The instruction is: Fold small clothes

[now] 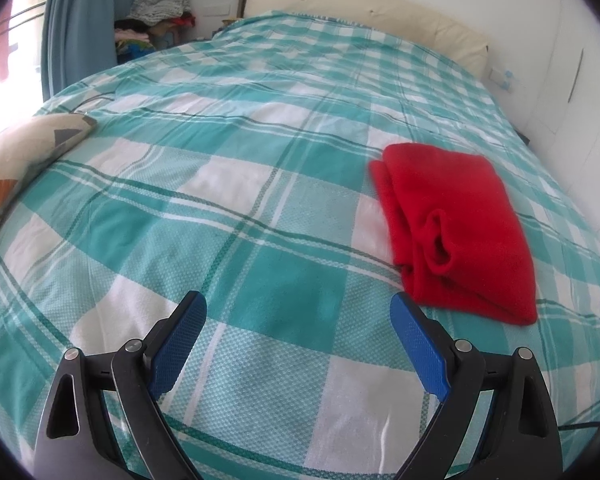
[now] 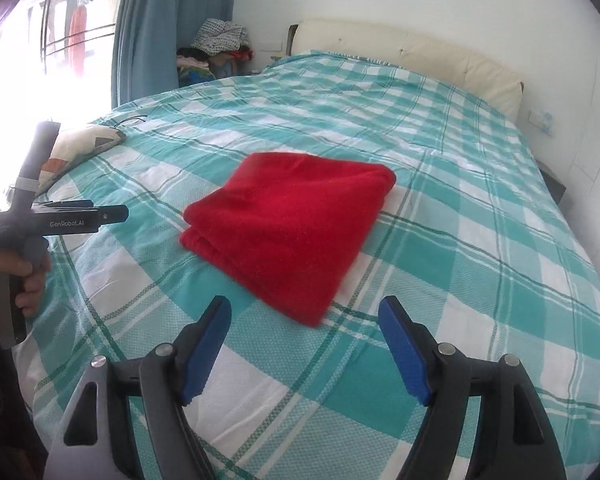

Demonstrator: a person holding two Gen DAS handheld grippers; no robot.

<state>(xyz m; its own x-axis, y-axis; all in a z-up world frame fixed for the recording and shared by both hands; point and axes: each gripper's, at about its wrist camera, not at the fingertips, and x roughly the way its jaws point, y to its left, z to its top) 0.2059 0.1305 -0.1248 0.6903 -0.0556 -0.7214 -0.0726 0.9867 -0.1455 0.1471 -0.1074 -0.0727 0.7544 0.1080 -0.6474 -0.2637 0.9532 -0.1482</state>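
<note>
A red garment (image 1: 456, 224) lies folded into a thick rectangle on the teal-and-white checked bed cover (image 1: 220, 208). In the left wrist view it is ahead and to the right of my left gripper (image 1: 298, 308), which is open, empty and apart from the cloth. In the right wrist view the red garment (image 2: 288, 228) lies just ahead of my right gripper (image 2: 304, 312), which is open and empty, hovering over the cover short of the garment's near corner. The left gripper's body (image 2: 60, 218) shows at the left edge of the right wrist view, held in a hand.
A patterned pillow (image 1: 24, 156) lies at the bed's left edge. A cream headboard (image 1: 364, 12) and white wall close the far side. A blue curtain (image 2: 168, 28) and a pile of clothes (image 2: 220, 48) stand in the far left corner.
</note>
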